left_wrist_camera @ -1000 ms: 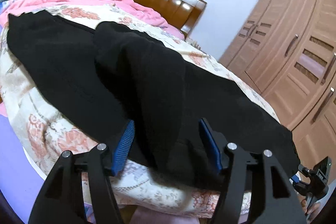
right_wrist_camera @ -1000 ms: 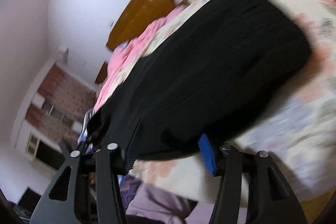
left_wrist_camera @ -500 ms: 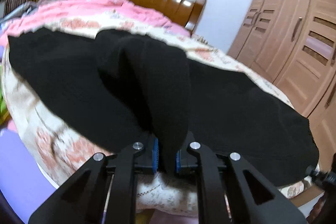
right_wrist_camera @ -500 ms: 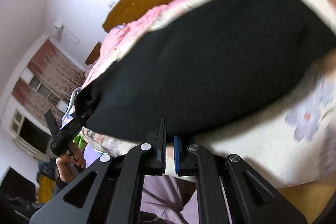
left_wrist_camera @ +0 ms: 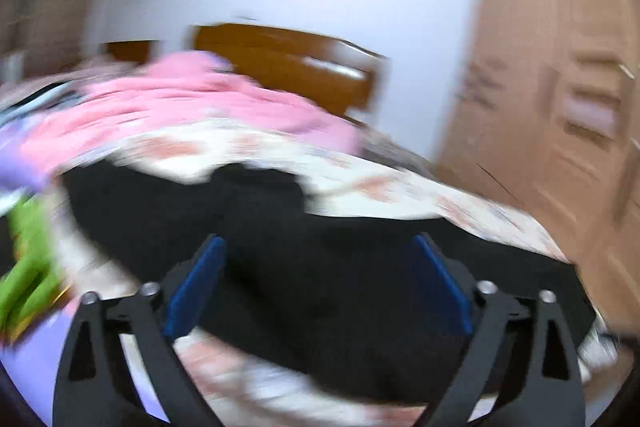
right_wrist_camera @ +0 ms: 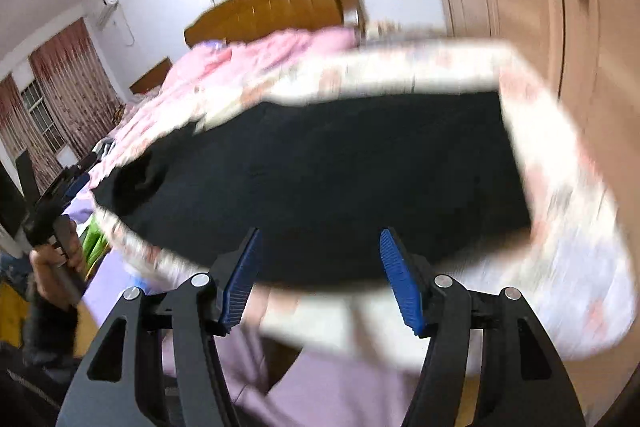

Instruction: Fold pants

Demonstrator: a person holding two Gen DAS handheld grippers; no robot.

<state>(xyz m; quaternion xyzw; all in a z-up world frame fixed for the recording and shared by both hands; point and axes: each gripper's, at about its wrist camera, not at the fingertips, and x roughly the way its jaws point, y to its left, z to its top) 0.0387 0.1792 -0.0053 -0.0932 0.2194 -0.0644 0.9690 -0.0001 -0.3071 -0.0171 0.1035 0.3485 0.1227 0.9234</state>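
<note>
Black pants [left_wrist_camera: 344, 267] lie spread across the floral bedsheet [left_wrist_camera: 400, 187], with a folded ridge running back toward the pink quilt. My left gripper [left_wrist_camera: 317, 241] hovers over their near edge. Its jaws are opening wide, the blue pads [left_wrist_camera: 196, 291] stand clear of the cloth, and nothing is gripped. In the right wrist view the pants [right_wrist_camera: 328, 179] form a broad dark sheet. My right gripper [right_wrist_camera: 320, 233] sits above their near hem with its jaws opening and nothing pressed between them. The left gripper [right_wrist_camera: 56, 187] shows far left there, held by a hand [right_wrist_camera: 52, 267]. Both views are motion-blurred.
A pink quilt [left_wrist_camera: 192, 99] is heaped before the wooden headboard [left_wrist_camera: 288, 63]. A wooden wardrobe [left_wrist_camera: 560, 99] stands close on the right. Something green [left_wrist_camera: 28, 267] and a purple surface [left_wrist_camera: 32, 359] lie beside the bed's near left corner. A curtained window [right_wrist_camera: 48, 99] is far left.
Half a second ago both grippers were shut on the pants' near edge. Both have since let go, opened and risen, so the bed sits lower in view.
</note>
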